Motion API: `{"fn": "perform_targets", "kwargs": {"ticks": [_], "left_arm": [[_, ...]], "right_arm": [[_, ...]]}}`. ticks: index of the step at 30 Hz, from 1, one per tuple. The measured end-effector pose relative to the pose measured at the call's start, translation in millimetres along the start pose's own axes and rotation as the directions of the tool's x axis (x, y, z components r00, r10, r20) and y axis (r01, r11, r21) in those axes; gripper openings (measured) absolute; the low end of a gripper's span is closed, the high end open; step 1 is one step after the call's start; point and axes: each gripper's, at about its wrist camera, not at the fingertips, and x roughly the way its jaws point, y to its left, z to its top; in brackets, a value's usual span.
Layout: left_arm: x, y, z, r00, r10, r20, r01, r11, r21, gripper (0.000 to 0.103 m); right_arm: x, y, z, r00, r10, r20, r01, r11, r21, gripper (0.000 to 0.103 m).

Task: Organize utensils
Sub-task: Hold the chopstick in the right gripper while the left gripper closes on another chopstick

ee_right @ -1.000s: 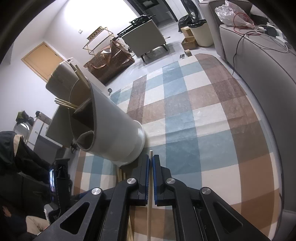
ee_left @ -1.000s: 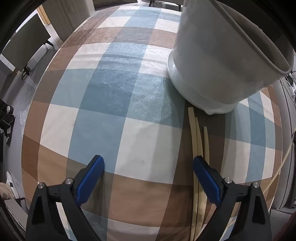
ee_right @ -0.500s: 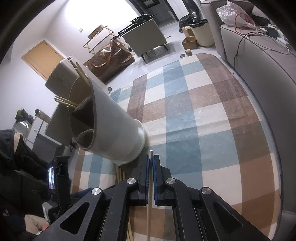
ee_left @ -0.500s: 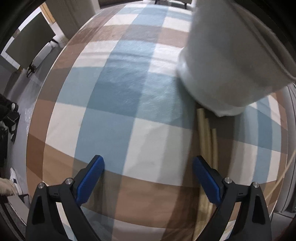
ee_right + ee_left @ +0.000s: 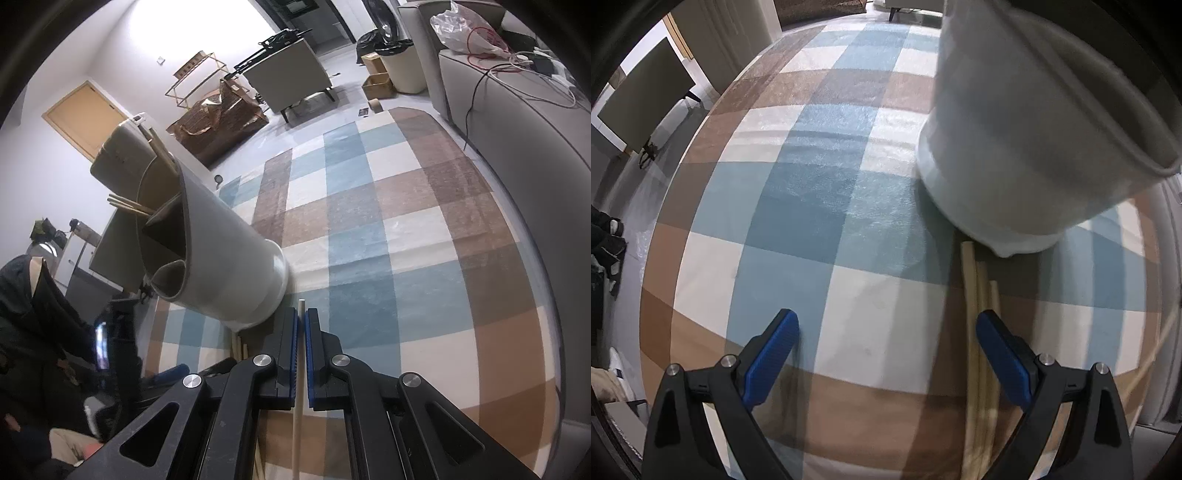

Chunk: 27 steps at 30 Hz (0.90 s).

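A grey utensil holder (image 5: 221,266) with inner dividers stands on the checked cloth, with several wooden chopsticks (image 5: 162,151) sticking out of its far compartments. It fills the upper right of the left wrist view (image 5: 1034,140). My right gripper (image 5: 301,325) is shut on one pale wooden chopstick (image 5: 297,406), whose tip pokes out just right of the holder's base. My left gripper (image 5: 886,339) is open and empty above the cloth. A few loose chopsticks (image 5: 979,332) lie beside its right finger, in front of the holder.
The checked blue, brown and white cloth (image 5: 388,240) covers the table. A grey sofa (image 5: 535,129) runs along the right. An armchair (image 5: 288,81) and a brown bag (image 5: 218,118) stand beyond the table. A person in dark clothes (image 5: 37,314) is at the left.
The left wrist view has shifted slightly, with the holder now a bit nearer and higher in it. The right gripper has stayed shut on the chopstick and barely moved.
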Motion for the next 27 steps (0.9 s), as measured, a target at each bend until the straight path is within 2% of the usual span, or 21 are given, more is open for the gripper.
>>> {"fn": "perform_targets", "kwargs": {"ticks": [6, 10, 18, 20, 21, 23, 25, 26, 27], "left_arm": [[3.2, 14.4, 6.7, 1.0, 0.015, -0.004, -0.015, 1.0, -0.014, 0.095], [2.0, 20.5, 9.1, 0.998, 0.058, 0.01, -0.058, 0.998, -0.011, 0.094], [12.8, 28.6, 21.7, 0.999, 0.01, 0.043, -0.008, 1.0, -0.029, 0.075], [11.7, 28.9, 22.0, 0.998, 0.006, 0.061, -0.005, 1.0, -0.026, 0.056], [10.8, 28.7, 23.0, 0.998, 0.003, 0.067, -0.002, 1.0, -0.02, 0.05], [8.8, 28.4, 20.3, 0.997, -0.008, 0.075, 0.009, 1.0, -0.017, 0.026], [7.3, 26.8, 18.9, 0.996, -0.028, 0.082, 0.03, 0.999, -0.024, 0.015], [7.9, 27.5, 19.2, 0.996, -0.036, 0.085, 0.039, 0.999, -0.026, 0.006], [8.6, 28.6, 19.5, 0.995, -0.047, 0.086, 0.049, 0.998, -0.028, 0.004]], "right_arm": [[1.4, 0.4, 1.1, 1.0, 0.002, -0.004, -0.002, 1.0, 0.001, 0.003], [0.7, 0.5, 0.9, 1.0, 0.002, -0.003, -0.002, 1.0, 0.001, 0.003], [1.1, 0.0, 0.8, 1.0, 0.003, -0.004, -0.003, 1.0, 0.005, 0.003], [1.6, 1.1, 0.7, 1.0, -0.001, -0.005, 0.001, 1.0, -0.002, 0.003], [1.7, 1.7, 0.8, 1.0, -0.004, -0.005, 0.004, 1.0, -0.007, 0.003], [2.6, 3.1, 0.6, 1.0, -0.005, -0.006, 0.005, 1.0, -0.013, 0.003], [3.1, 4.1, 0.8, 1.0, -0.009, -0.006, 0.009, 1.0, -0.018, 0.003], [3.0, 4.6, 1.0, 1.0, -0.01, -0.004, 0.01, 1.0, -0.02, 0.003], [2.6, 5.3, 0.9, 1.0, -0.011, -0.001, 0.011, 1.0, -0.022, 0.003]]}}
